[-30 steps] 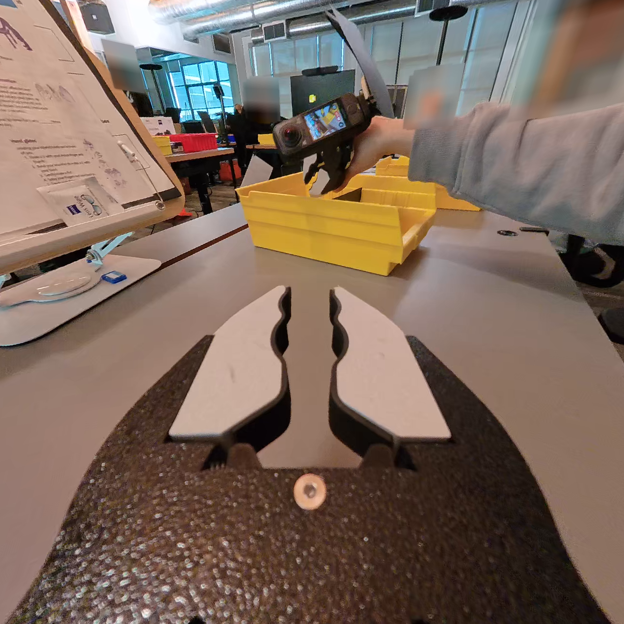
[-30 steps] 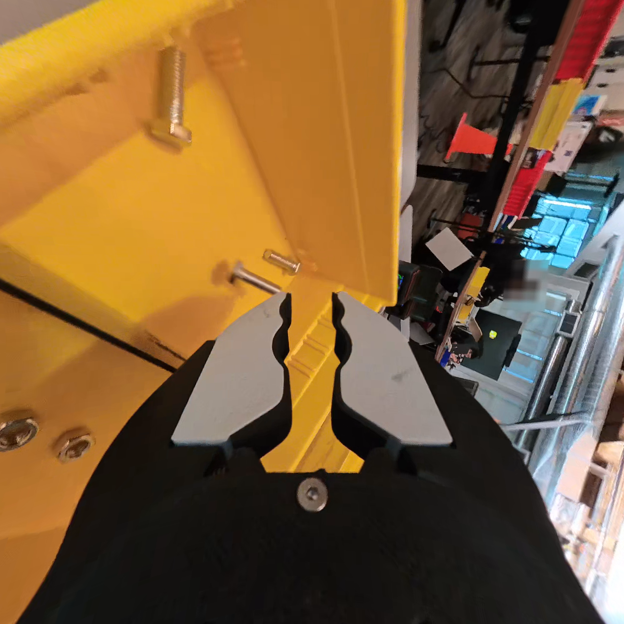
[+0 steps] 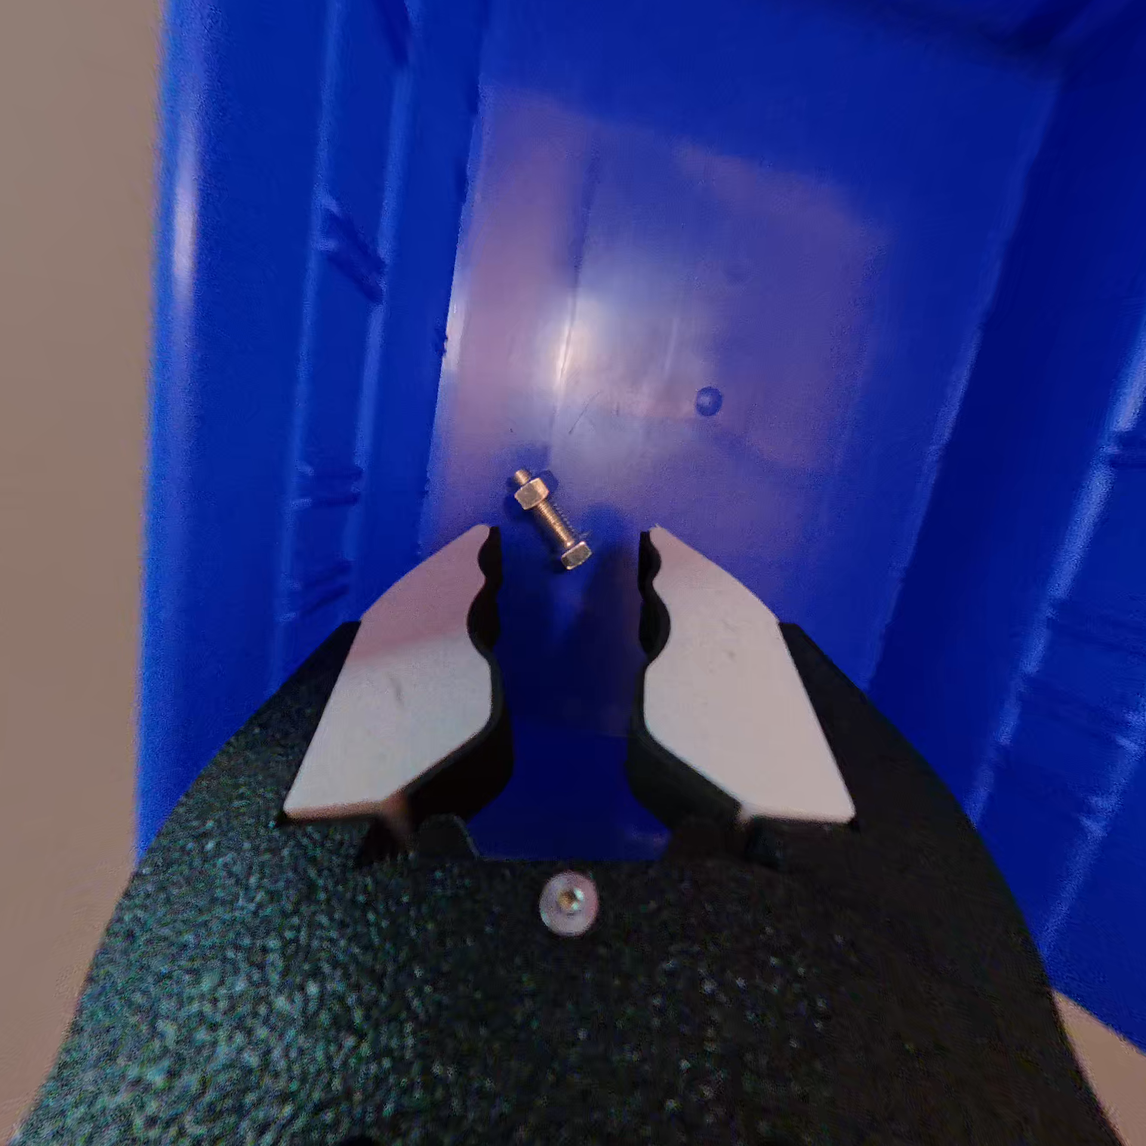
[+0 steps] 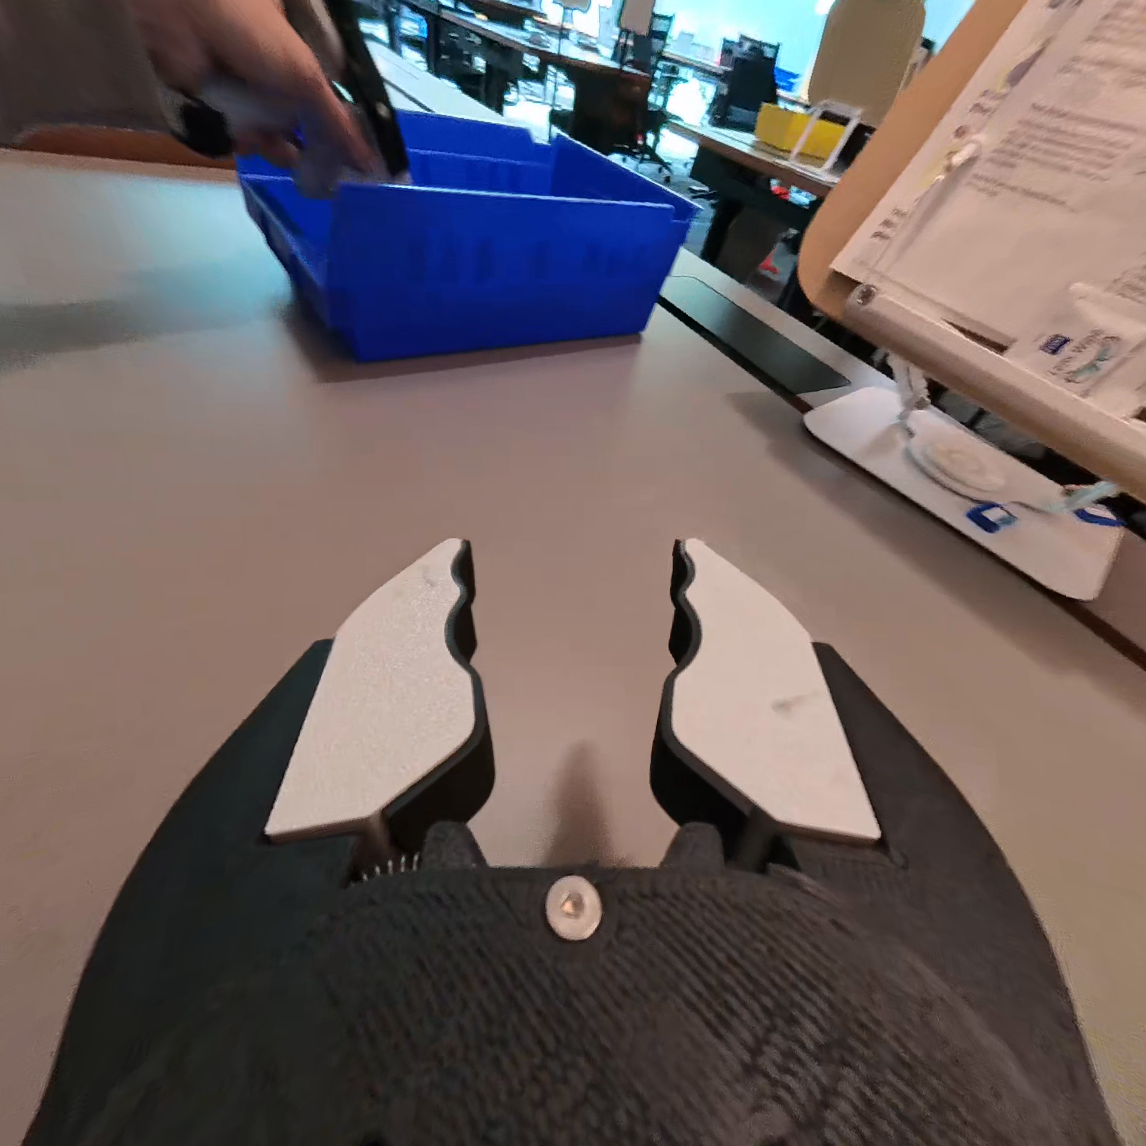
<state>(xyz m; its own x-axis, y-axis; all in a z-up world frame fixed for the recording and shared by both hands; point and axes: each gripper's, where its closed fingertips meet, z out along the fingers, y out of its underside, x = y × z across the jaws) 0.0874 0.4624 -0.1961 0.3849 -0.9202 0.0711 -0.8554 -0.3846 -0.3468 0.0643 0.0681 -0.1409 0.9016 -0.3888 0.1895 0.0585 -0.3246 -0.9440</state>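
My left tool (image 3: 567, 536) hangs inside the blue bin (image 3: 930, 310), jaws spread and bare — a bolt with a nut (image 3: 550, 519) lies on the bin floor just past the tips, walls close on both sides. My right tool (image 4: 573, 549), spread and bare, sits over open worktop (image 4: 186, 496) well short of the bin.

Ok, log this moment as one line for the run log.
left gripper: open, inside blue bin, over bolt with nut, not touching | right gripper: open, empty, low over table
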